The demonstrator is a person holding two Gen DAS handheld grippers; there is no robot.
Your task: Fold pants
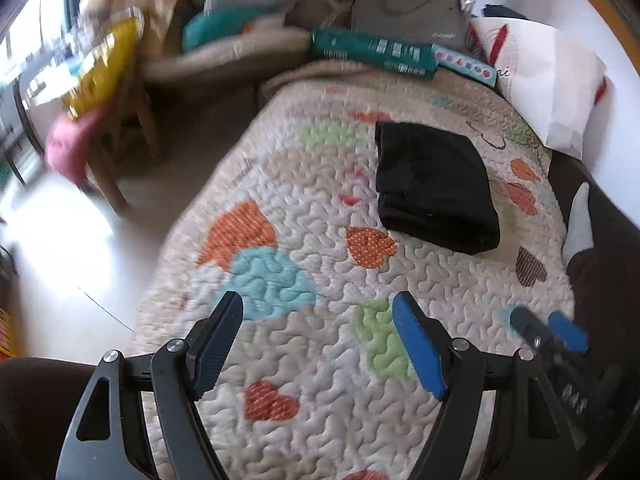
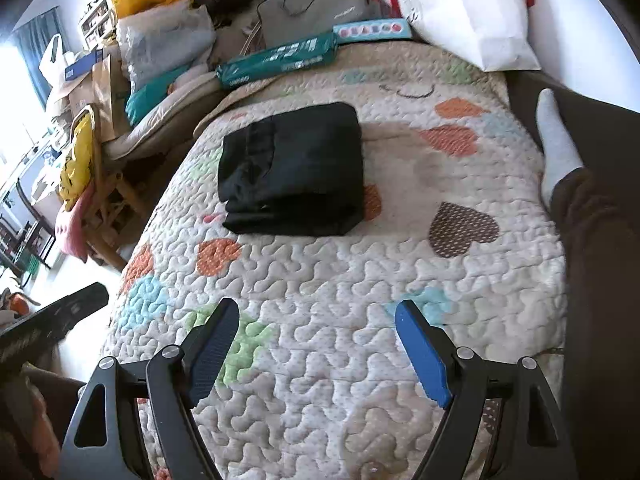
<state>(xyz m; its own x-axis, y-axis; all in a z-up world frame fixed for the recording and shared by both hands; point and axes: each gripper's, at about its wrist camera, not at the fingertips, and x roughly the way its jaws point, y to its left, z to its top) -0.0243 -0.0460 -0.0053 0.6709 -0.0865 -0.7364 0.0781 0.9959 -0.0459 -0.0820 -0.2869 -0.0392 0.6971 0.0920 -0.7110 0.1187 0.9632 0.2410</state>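
Black pants lie folded into a compact rectangle on a quilted bedspread with coloured hearts. They also show in the right wrist view, on the bedspread. My left gripper is open and empty, held above the quilt well short of the pants. My right gripper is open and empty, also near the front of the bed. The right gripper's fingertips show at the lower right of the left wrist view.
A white pillow, a grey bag and a teal box sit at the bed's far end. A person's leg with a white sock lies along the right edge. A cluttered wooden chair stands left of the bed.
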